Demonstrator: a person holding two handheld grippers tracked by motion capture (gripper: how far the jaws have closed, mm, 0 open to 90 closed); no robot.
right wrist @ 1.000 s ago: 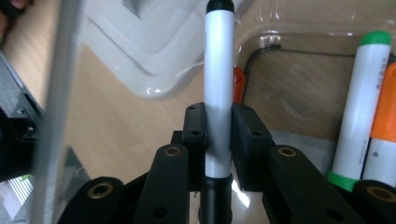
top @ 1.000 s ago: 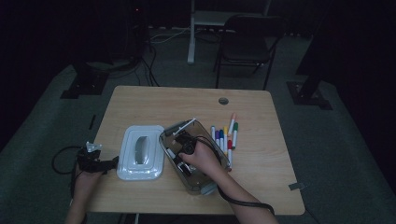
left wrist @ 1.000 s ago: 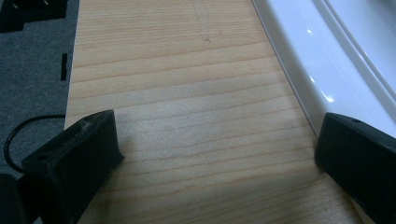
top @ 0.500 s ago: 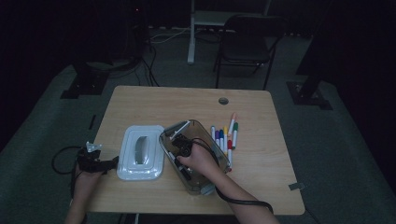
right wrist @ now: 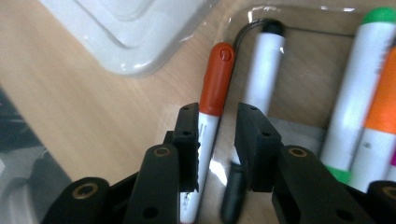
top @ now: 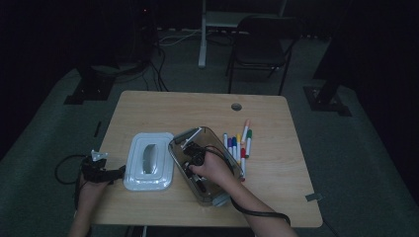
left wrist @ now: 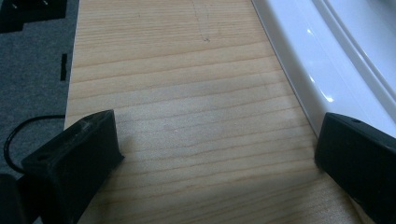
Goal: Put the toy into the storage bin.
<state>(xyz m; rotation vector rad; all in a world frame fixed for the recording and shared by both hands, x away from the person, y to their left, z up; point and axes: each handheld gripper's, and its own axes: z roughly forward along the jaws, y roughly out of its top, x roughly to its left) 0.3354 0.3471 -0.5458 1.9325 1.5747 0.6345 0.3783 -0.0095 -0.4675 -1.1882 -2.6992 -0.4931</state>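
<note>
A clear plastic container (top: 217, 136) stands on the wooden table (top: 276, 187) with my right gripper (top: 194, 165) reaching down into it. In the right gripper view a red-capped marker (right wrist: 215, 84) lies between the jaws of the right gripper (right wrist: 217, 121). It rests against the left pad, and a gap separates it from the right pad. These jaws have just been opening. A black-capped marker (right wrist: 264, 65), a green one (right wrist: 359, 93) and an orange one (right wrist: 383, 93) lie beside it in the container. My left gripper (left wrist: 219, 140) rests open on bare wood, next to the white lid (left wrist: 327, 56).
The white lid (top: 149, 160) lies left of the container. Several coloured markers (top: 237, 145) lie in a row on the table to the right of it. A chair (top: 262, 39) stands beyond the far edge. The left gripper's cable (top: 64, 165) loops off the table's left edge.
The right hand has barely shifted inside the container. The left gripper and the lid have stayed where they were.
</note>
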